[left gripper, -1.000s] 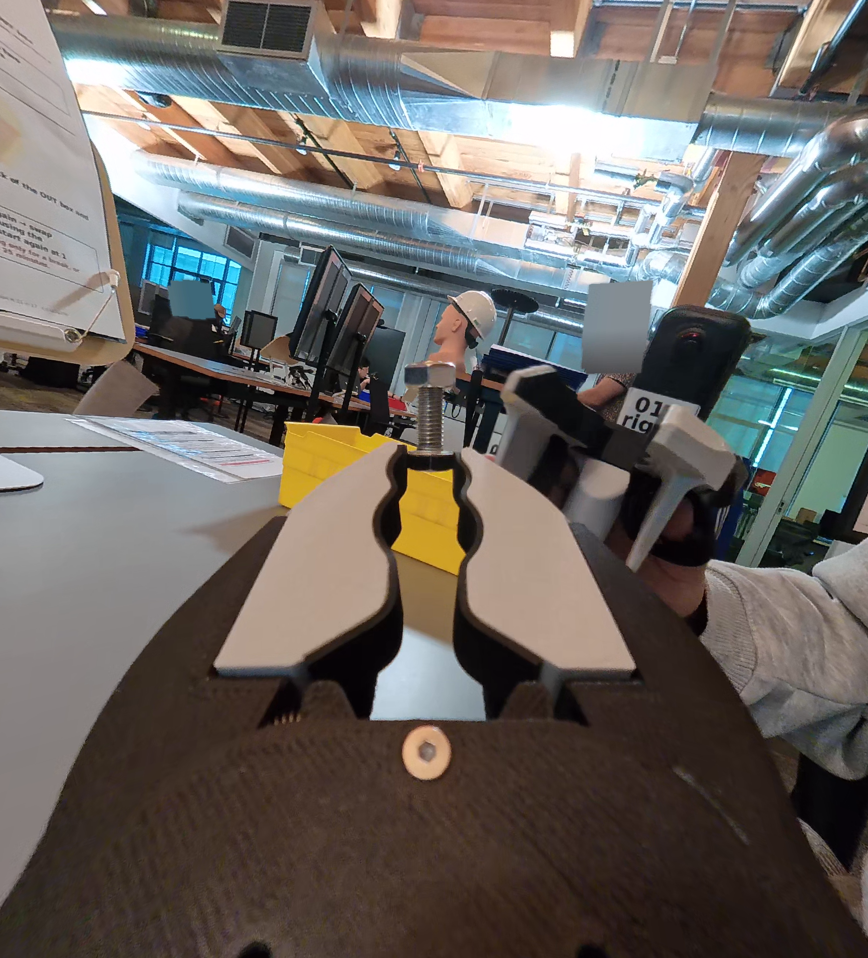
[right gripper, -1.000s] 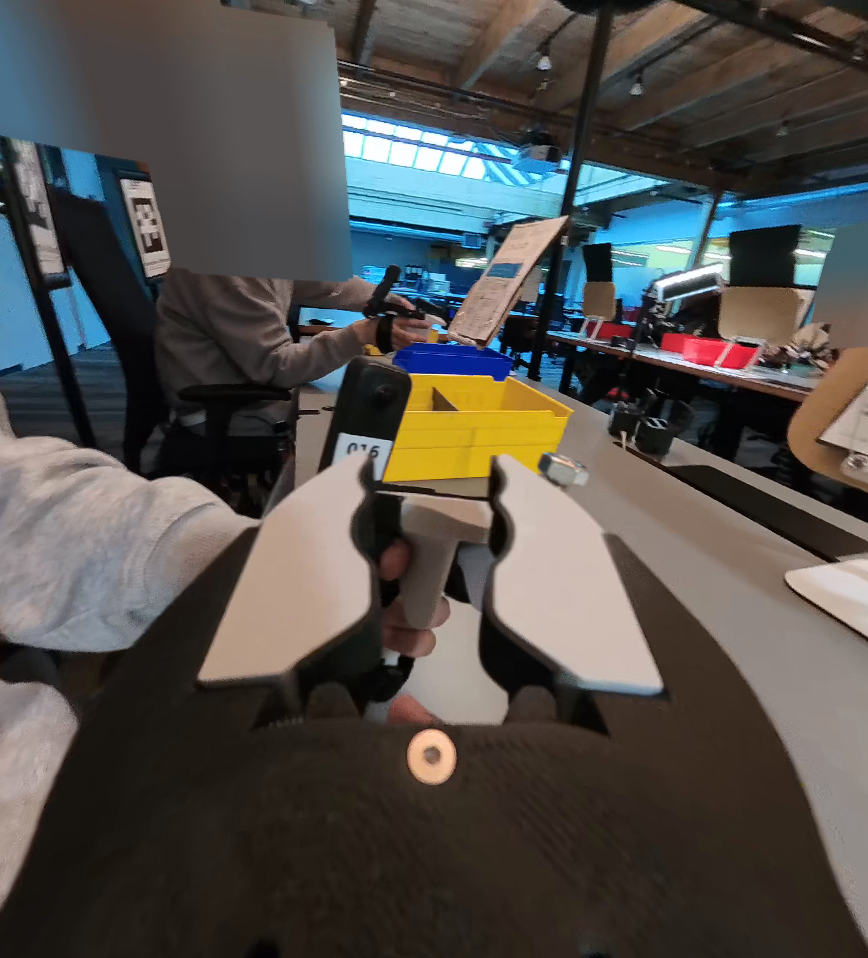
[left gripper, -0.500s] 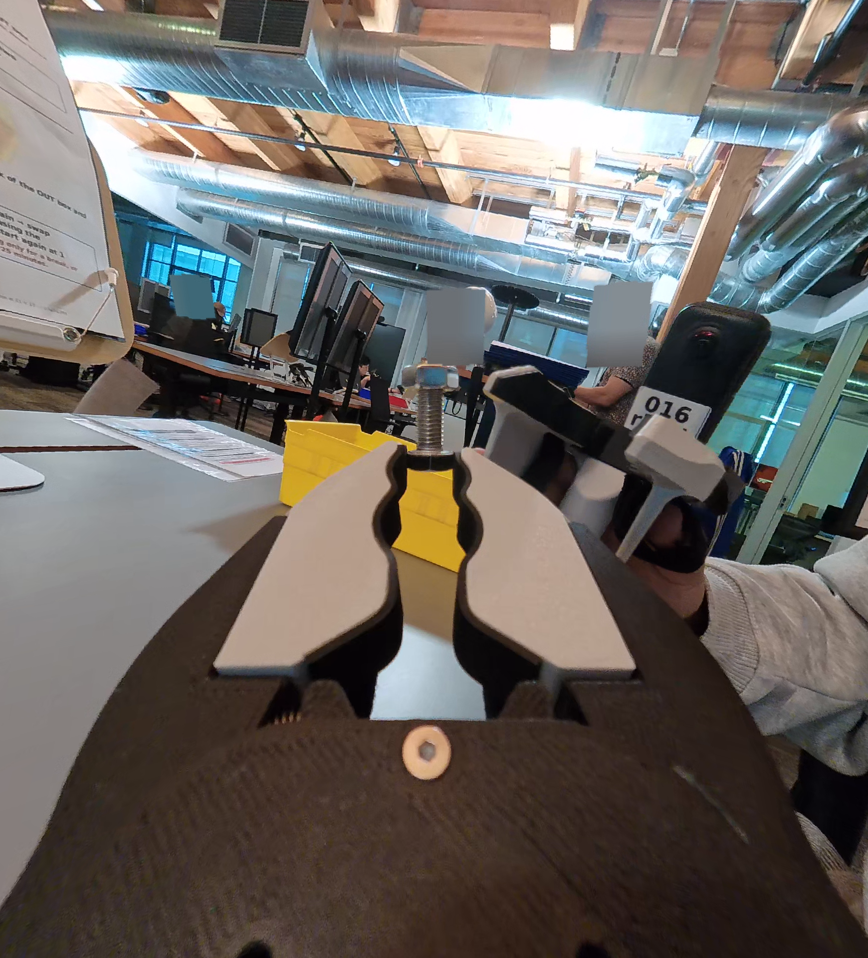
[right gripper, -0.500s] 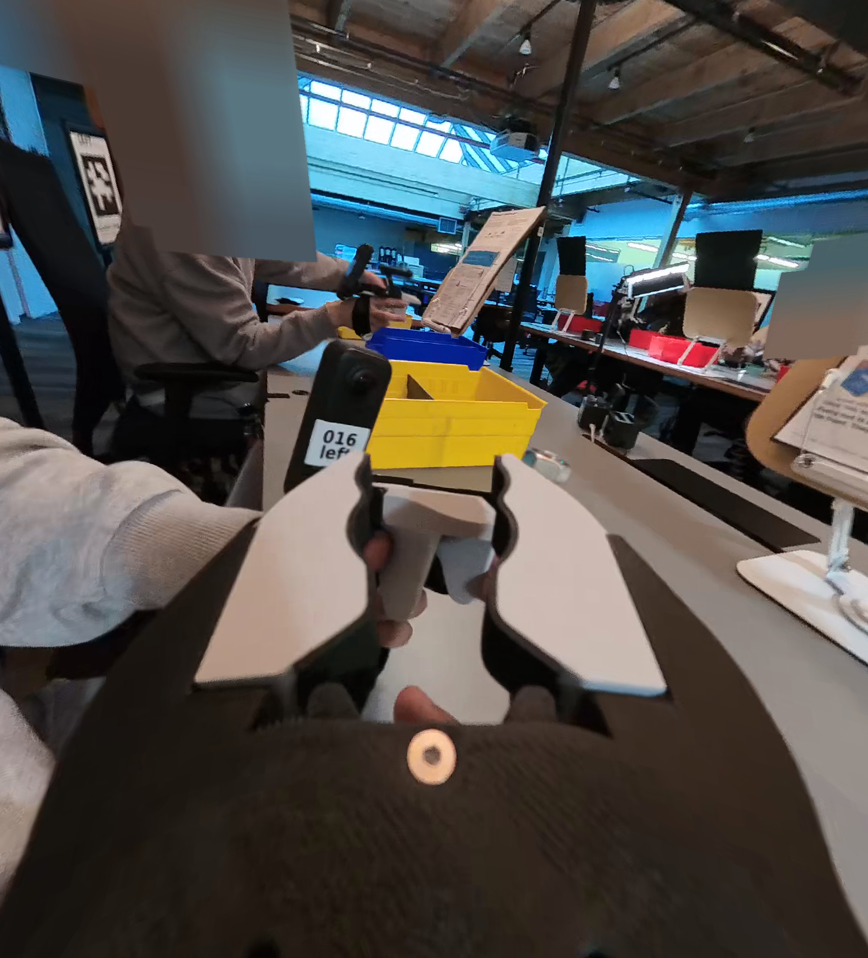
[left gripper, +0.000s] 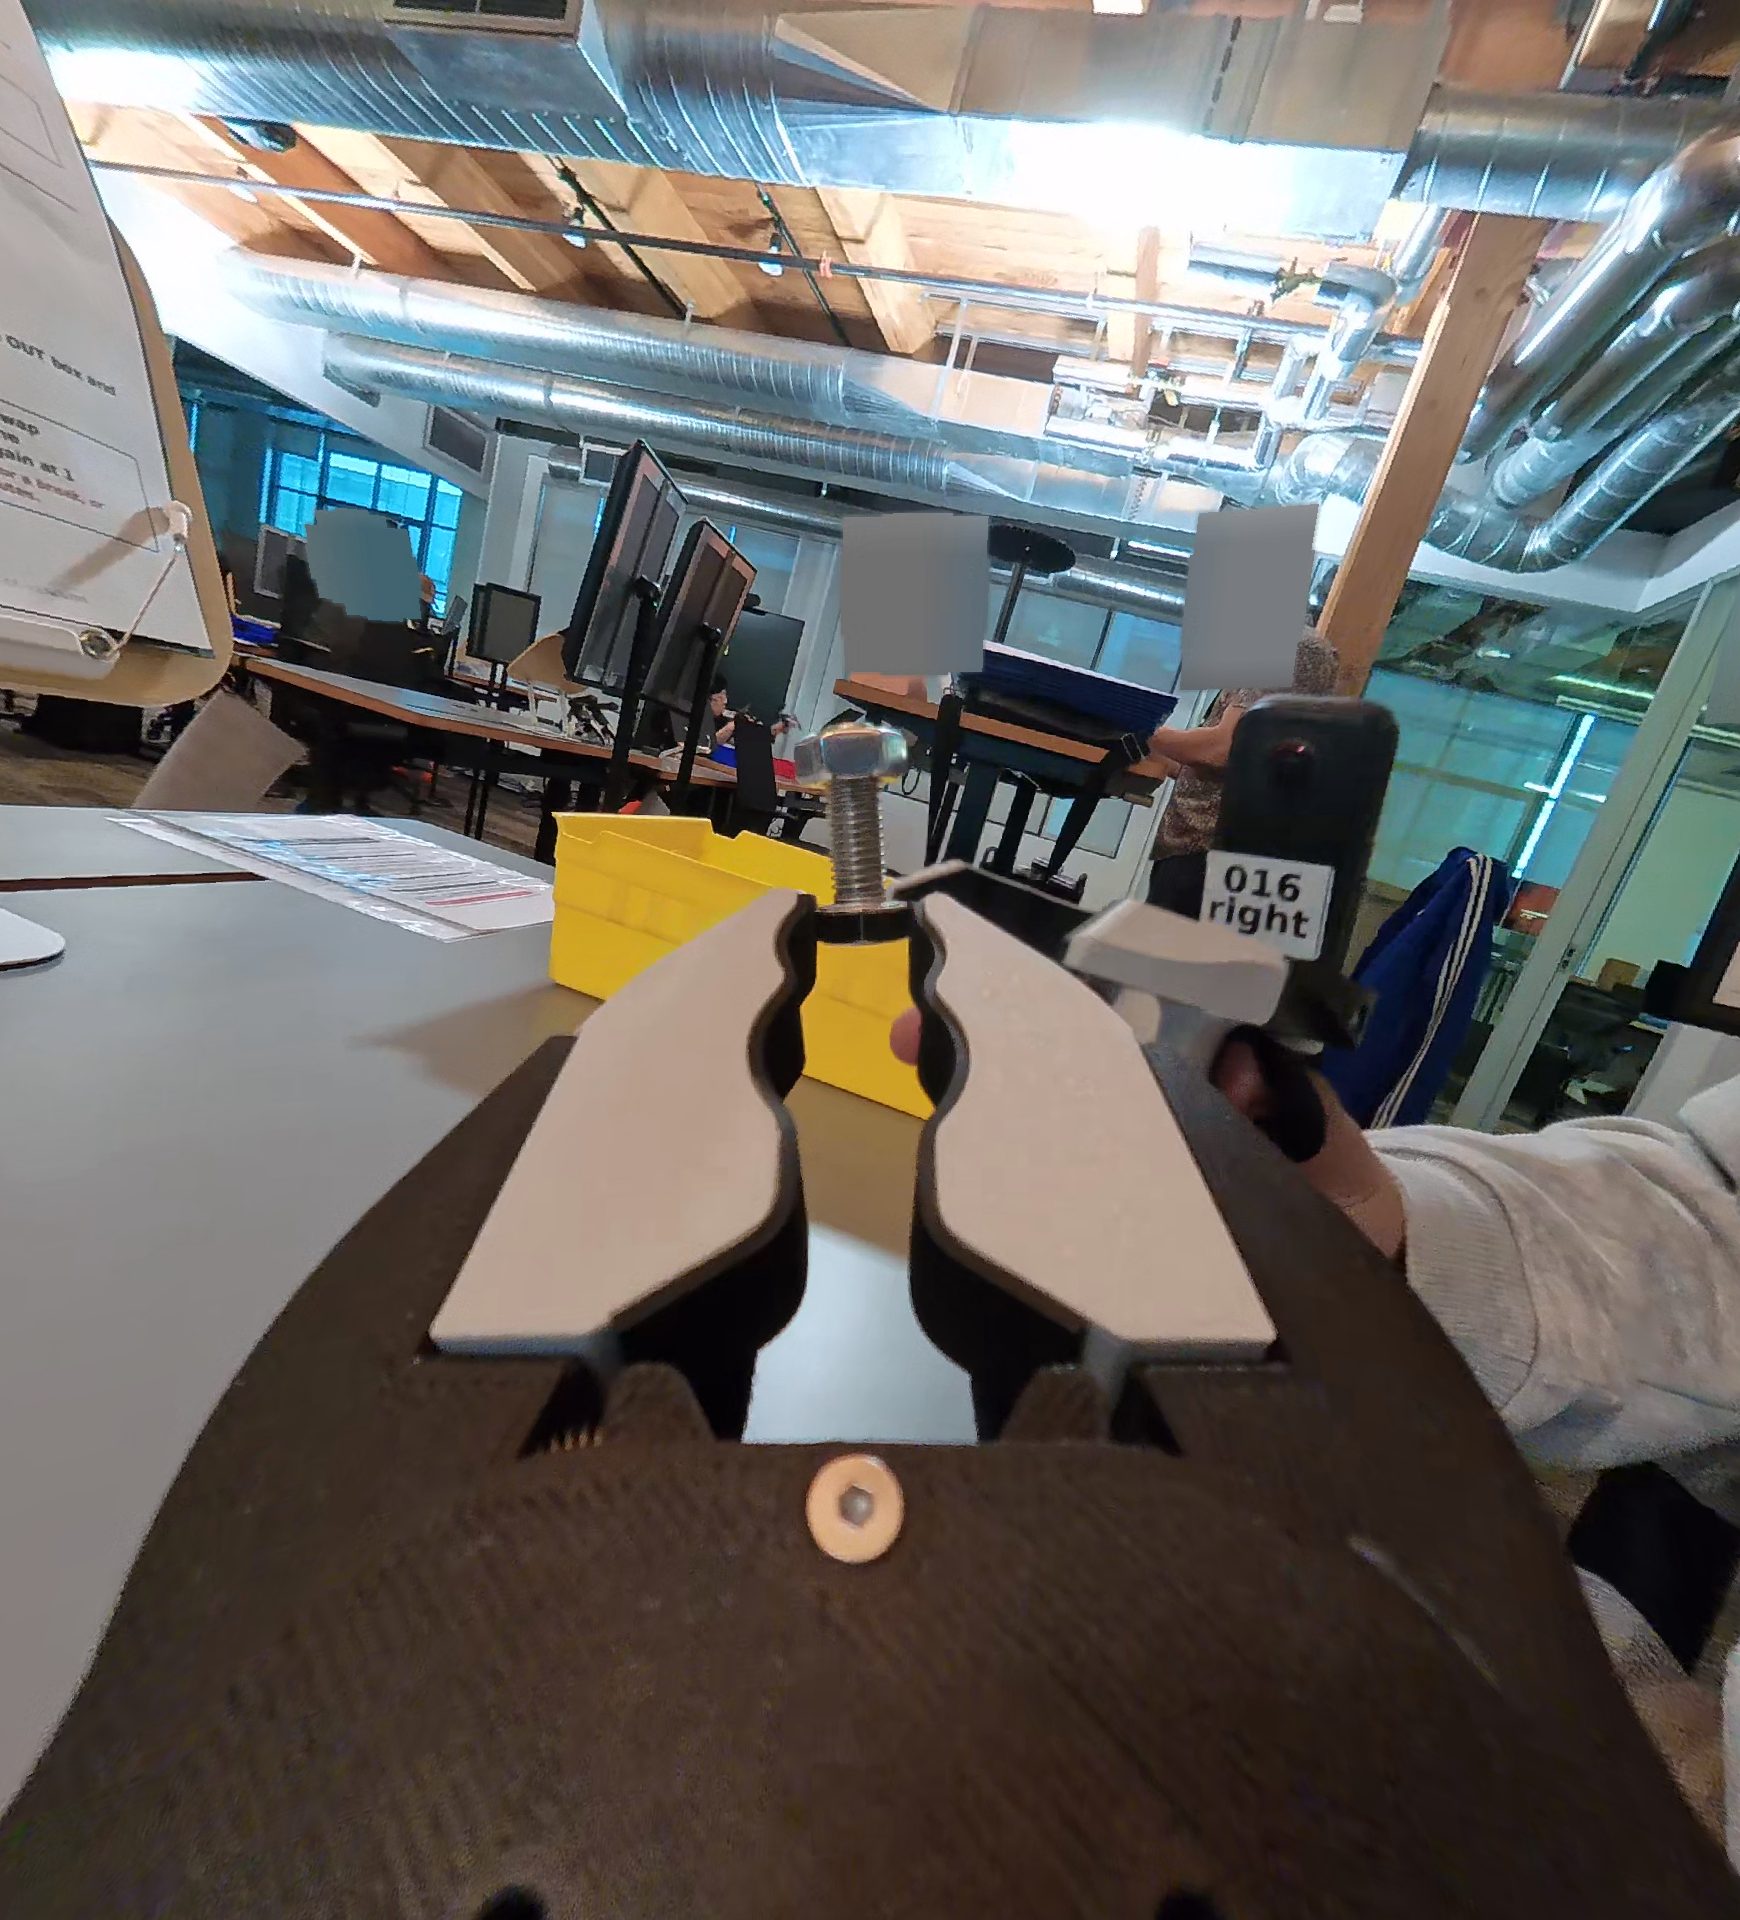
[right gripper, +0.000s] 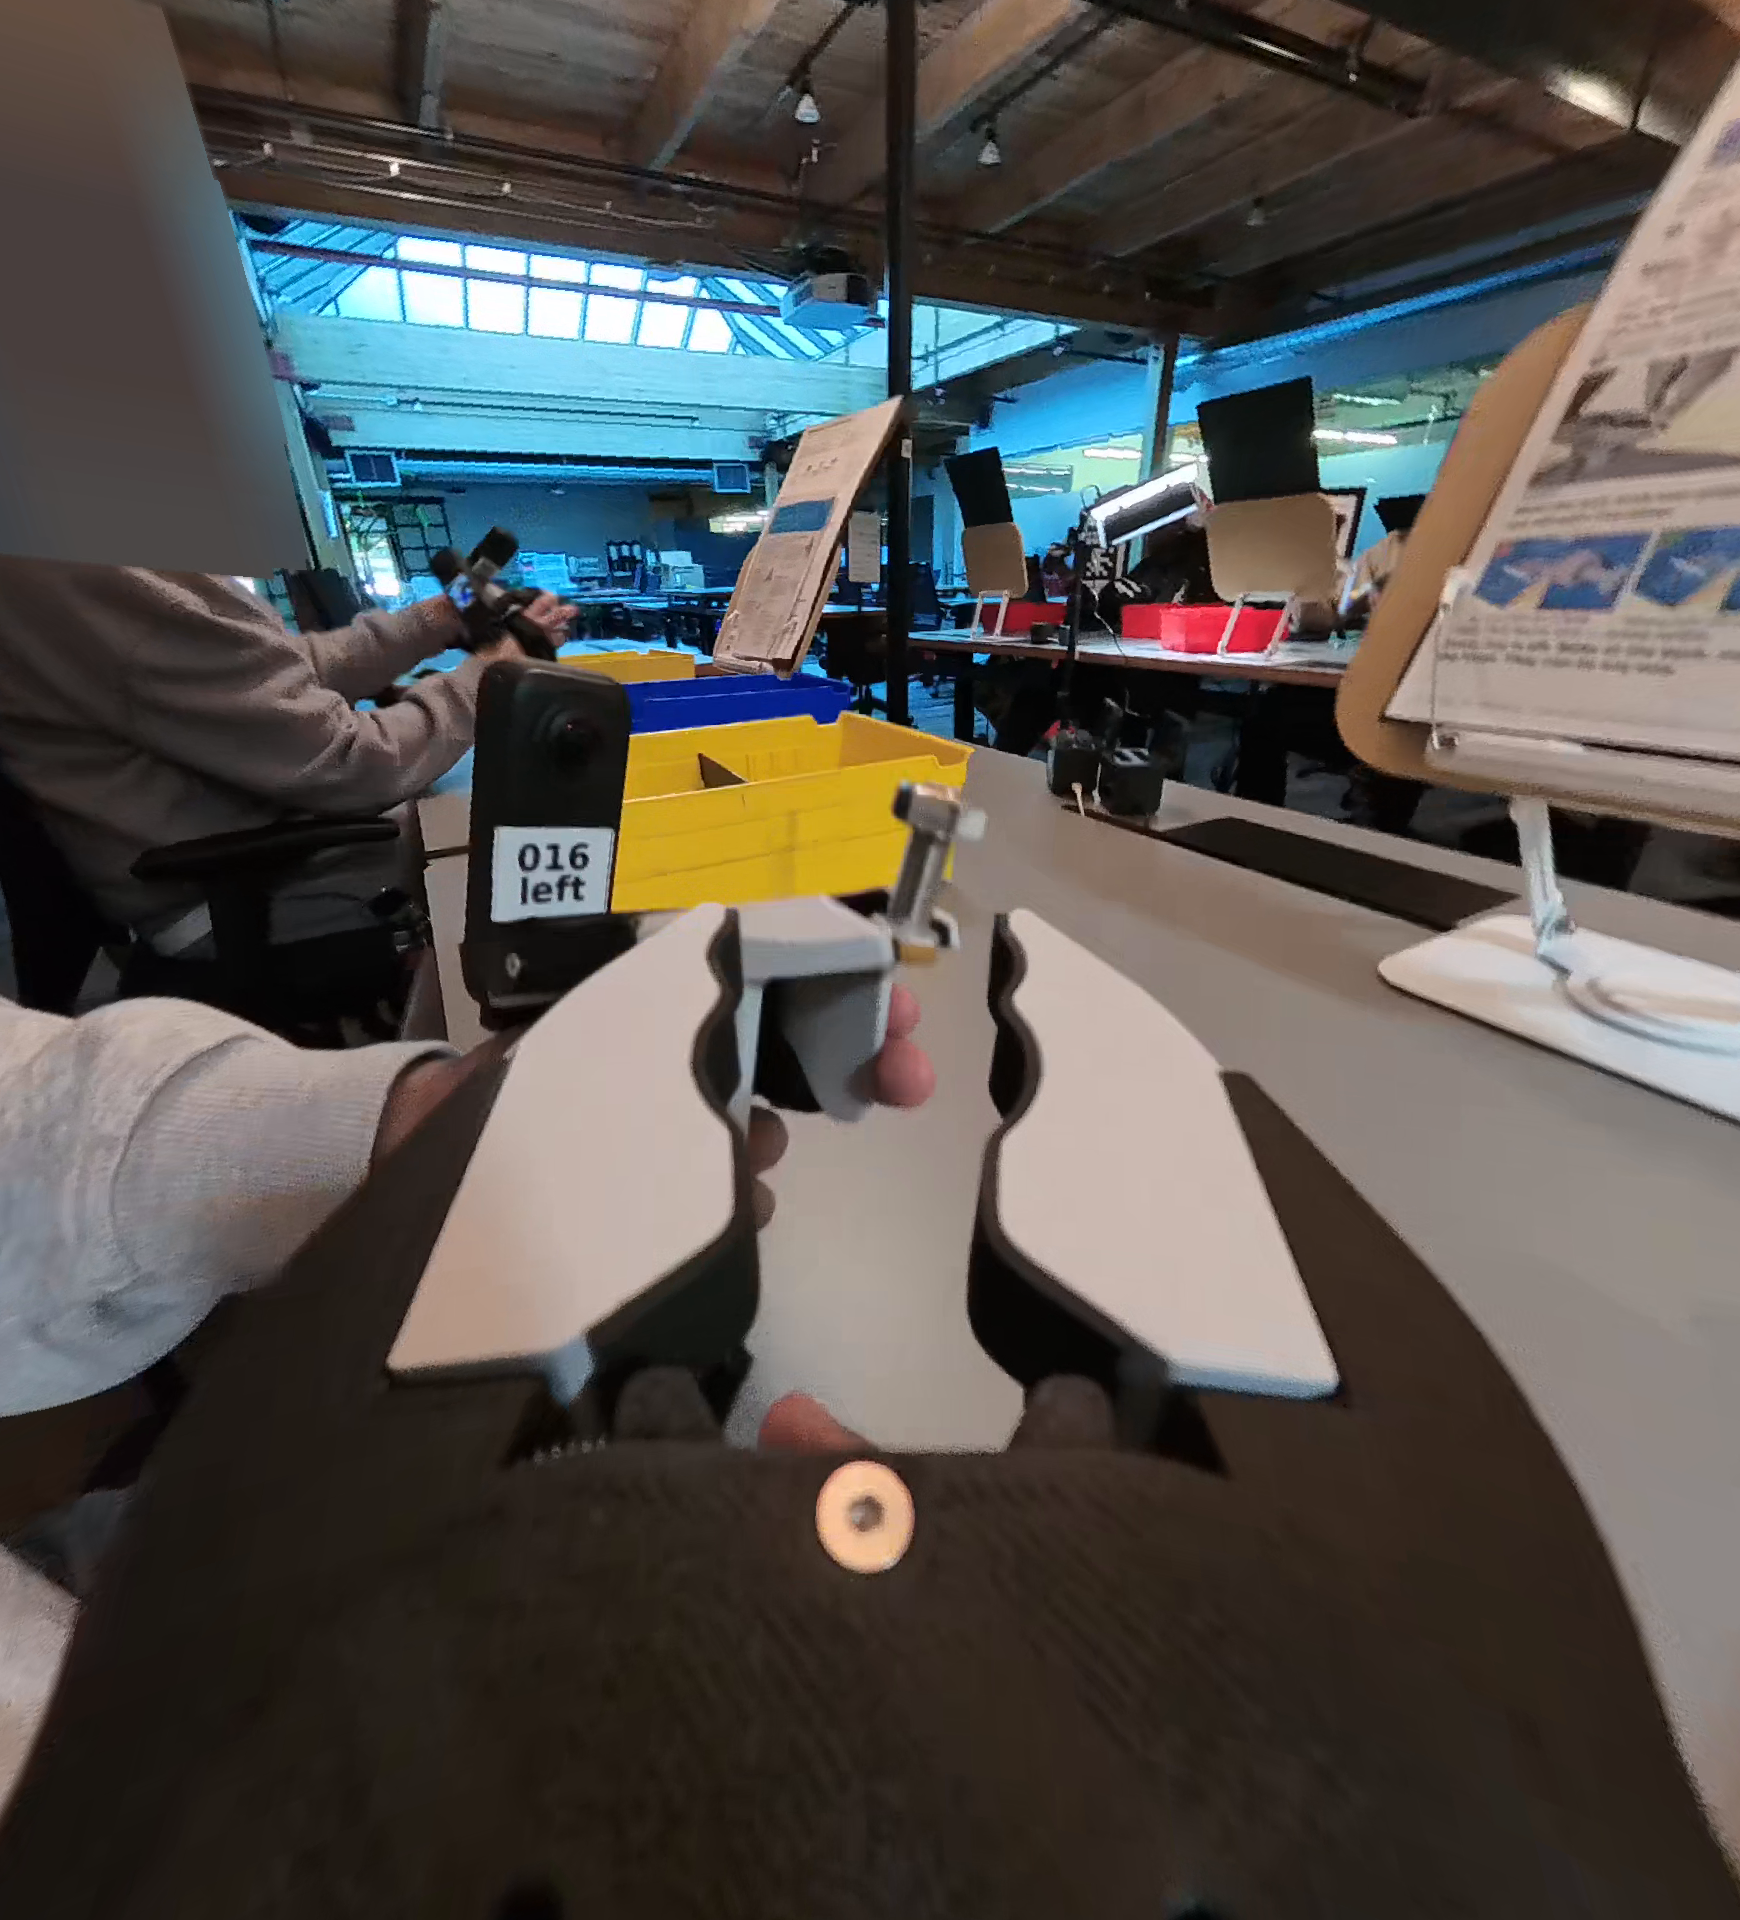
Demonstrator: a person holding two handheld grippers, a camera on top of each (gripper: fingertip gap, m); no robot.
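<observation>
The left gripper (left gripper: 861, 920) is pinching an upright steel bolt (left gripper: 853, 821) at its tips, the lower end hidden between them. The right gripper (right gripper: 861, 971) is gaping empty just beside the bolt. Behind the bolt, a yellow bin (right gripper: 793, 800) is sitting, partly hidden.

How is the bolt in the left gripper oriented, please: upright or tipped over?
Upright. The bolt stands vertically from the left gripper fingertips, hex head on top, threaded shank pointing down between them.
</observation>
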